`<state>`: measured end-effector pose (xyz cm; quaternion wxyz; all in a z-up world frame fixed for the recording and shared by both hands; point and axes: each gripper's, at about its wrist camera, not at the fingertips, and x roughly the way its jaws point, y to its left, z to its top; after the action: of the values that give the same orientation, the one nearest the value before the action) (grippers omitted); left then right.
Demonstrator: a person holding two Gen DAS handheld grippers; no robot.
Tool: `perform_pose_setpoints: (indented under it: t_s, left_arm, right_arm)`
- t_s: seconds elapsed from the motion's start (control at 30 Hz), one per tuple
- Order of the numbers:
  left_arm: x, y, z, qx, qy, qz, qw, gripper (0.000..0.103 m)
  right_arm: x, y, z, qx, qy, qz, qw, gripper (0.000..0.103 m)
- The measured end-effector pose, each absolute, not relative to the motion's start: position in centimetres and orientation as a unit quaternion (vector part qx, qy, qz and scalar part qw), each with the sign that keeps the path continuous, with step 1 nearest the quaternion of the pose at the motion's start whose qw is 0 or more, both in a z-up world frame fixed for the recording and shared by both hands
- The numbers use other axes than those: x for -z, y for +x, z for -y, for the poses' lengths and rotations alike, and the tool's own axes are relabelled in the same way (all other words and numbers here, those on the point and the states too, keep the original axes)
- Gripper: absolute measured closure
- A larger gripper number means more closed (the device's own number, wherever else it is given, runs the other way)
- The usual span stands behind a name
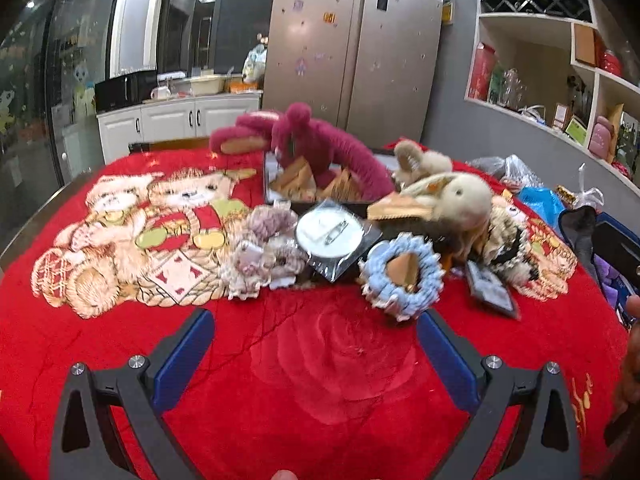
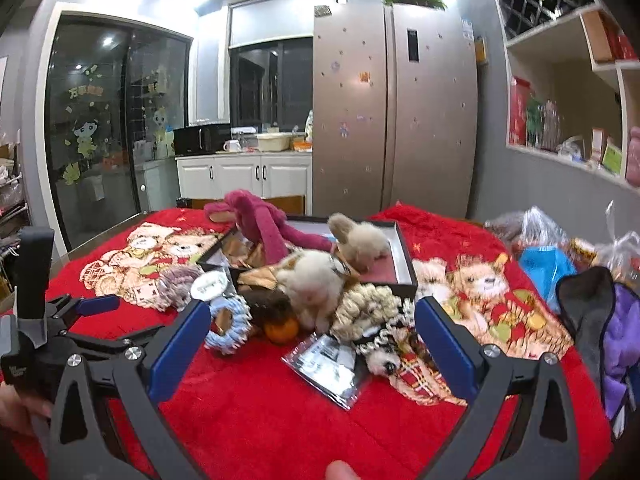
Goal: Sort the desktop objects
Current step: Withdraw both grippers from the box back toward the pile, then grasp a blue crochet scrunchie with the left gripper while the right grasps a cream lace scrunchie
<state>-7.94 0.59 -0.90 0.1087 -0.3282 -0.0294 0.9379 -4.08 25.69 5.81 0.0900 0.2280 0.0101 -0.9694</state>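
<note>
A pile of small things lies on the red tablecloth (image 1: 320, 360): a magenta plush (image 1: 304, 136) draped over a black box (image 1: 280, 200), a cream duck plush (image 1: 460, 200), a blue scrunchie (image 1: 402, 276), pale scrunchies (image 1: 260, 252), a bagged white round badge (image 1: 330, 232) and a dark card packet (image 1: 490, 286). My left gripper (image 1: 316, 320) is open and empty, just short of the pile. My right gripper (image 2: 312, 308) is open and empty, in front of a silver packet (image 2: 328, 364), a cream scrunchie (image 2: 368, 308) and an orange (image 2: 282, 330). The left gripper (image 2: 96, 308) shows at the left of the right wrist view.
Plastic bags and a blue packet (image 2: 548, 264) crowd the table's right side, with a purple and black bag (image 2: 616, 336) at the edge. A fridge (image 2: 392, 112), kitchen counter (image 2: 244, 168) and wall shelves (image 2: 568, 100) stand behind the table.
</note>
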Motion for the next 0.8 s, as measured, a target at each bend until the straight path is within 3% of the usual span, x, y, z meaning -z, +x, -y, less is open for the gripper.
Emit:
perform_pose_setpoints:
  t_s: [0.67,0.8]
  left_arm:
    - [0.8,-10.1,-2.9,-0.931,-0.334,0.029,0.142,0.000]
    - [1.0,-11.0,-3.3,-0.929,-0.342,0.031,0.136,0.000]
  right_arm:
    - [-1.6,-8.1,-28.2,0.957,0.272,0.017,0.101,0.001]
    - [-0.9,-9.5,-29.8,0.956,0.270,0.053,0.104,0.006]
